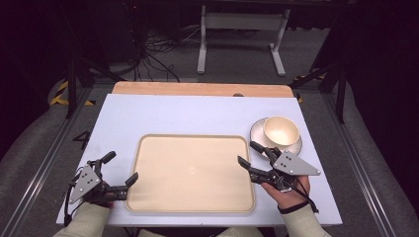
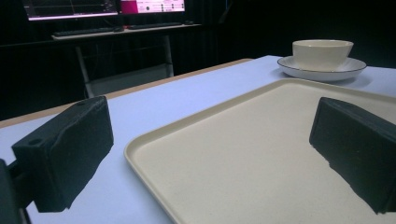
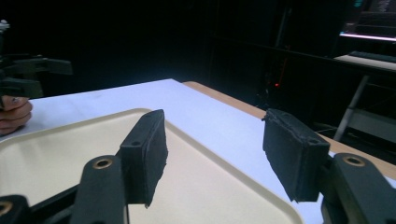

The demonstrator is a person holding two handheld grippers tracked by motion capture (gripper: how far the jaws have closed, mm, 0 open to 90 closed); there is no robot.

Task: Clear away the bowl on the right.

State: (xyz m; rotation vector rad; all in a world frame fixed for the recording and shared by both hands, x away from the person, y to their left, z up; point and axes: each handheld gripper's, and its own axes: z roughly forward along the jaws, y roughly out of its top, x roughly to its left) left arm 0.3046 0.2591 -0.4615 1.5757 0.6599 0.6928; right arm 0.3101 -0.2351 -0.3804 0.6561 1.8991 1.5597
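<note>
An empty beige tray (image 1: 190, 173) lies in the middle of the pale table (image 1: 197, 116). My left gripper (image 1: 122, 166) is open, its jaws straddling the tray's left rim near the front corner. In the left gripper view the tray's corner (image 2: 140, 149) sits between the spread jaws of the left gripper (image 2: 210, 121). At the tray's right rim my right gripper (image 1: 246, 152) also stands open, empty; the right gripper view shows the tray rim (image 3: 219, 163) passing between the jaws of the right gripper (image 3: 215, 140). A cream bowl (image 1: 280, 131) rests on a white plate (image 1: 256, 129) at the right.
A wooden strip (image 1: 197, 89) edges the table's far side. Beyond it stand a white desk frame (image 1: 242, 37) and floor cables (image 1: 153, 54). Lit monitors (image 2: 102, 7) glow at the back. The other hand (image 3: 14, 112) shows far left in the right gripper view.
</note>
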